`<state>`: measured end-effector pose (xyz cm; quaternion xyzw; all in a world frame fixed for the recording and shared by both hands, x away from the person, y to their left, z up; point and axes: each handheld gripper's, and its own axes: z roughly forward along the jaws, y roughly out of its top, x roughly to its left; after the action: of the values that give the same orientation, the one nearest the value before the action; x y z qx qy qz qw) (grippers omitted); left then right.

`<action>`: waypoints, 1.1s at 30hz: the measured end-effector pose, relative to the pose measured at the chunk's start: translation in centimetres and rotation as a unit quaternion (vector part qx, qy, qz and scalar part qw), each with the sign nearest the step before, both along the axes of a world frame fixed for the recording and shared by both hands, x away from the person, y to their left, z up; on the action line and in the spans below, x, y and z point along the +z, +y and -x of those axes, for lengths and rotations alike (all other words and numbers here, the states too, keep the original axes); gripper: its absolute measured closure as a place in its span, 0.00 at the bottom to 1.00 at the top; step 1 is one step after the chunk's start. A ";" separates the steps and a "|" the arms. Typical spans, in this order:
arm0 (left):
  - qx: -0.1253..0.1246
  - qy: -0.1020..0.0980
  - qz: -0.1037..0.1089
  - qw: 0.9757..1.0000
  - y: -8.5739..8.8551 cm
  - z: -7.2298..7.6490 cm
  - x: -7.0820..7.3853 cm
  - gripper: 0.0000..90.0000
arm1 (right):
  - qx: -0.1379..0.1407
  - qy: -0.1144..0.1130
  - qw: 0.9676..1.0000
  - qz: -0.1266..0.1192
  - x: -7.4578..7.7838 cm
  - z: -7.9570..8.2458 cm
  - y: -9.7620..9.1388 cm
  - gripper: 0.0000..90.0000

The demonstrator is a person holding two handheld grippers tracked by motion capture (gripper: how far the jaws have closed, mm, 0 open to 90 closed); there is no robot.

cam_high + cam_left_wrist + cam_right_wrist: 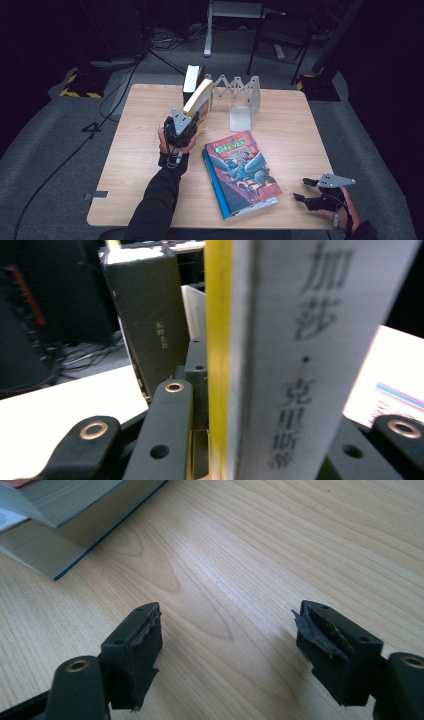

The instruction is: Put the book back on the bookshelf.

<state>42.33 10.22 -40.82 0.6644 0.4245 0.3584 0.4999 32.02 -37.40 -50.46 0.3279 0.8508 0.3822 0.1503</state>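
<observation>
Wooden tabletop [140, 150] under me — my left hand-held gripper [186, 125] is clamped on the yellow book [199, 101], upright, rack [239, 95] just beyond; right hand-held gripper [306, 190] rests apart.

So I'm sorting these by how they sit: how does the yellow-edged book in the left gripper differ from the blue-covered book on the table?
The yellow-edged book stands upright at the far side, by the white rack, clamped in the left gripper; the blue-covered book lies flat near the front, touched by neither gripper. The yellow-edged book shows a pale spine with dark characters, the blue-covered book a colourful picture cover. The blue-covered book looks larger. Both are thick, closed books on the wooden table.
</observation>
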 end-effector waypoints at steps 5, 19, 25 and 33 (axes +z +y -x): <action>0.027 0.002 0.007 1.000 -0.8 -0.7 -0.5 0.83 | 0.000 0.000 1.000 0.000 0.0 0.0 0.0 0.29; 0.074 0.015 0.022 0.997 -2.3 -2.7 -2.0 0.83 | 0.001 0.000 1.000 0.001 0.0 0.0 0.0 0.29; 0.086 0.008 0.022 0.996 -2.7 -3.2 -2.6 0.83 | 0.001 0.000 1.000 0.000 0.0 0.0 0.0 0.29; 0.094 -0.002 0.014 0.995 -3.3 -3.7 -3.2 0.82 | 0.001 -0.001 1.000 0.001 0.0 0.0 0.0 0.29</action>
<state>46.04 6.97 -44.01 0.6137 0.4888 0.3991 0.4745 32.03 -37.40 -50.47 0.3265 0.8513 0.3821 0.1508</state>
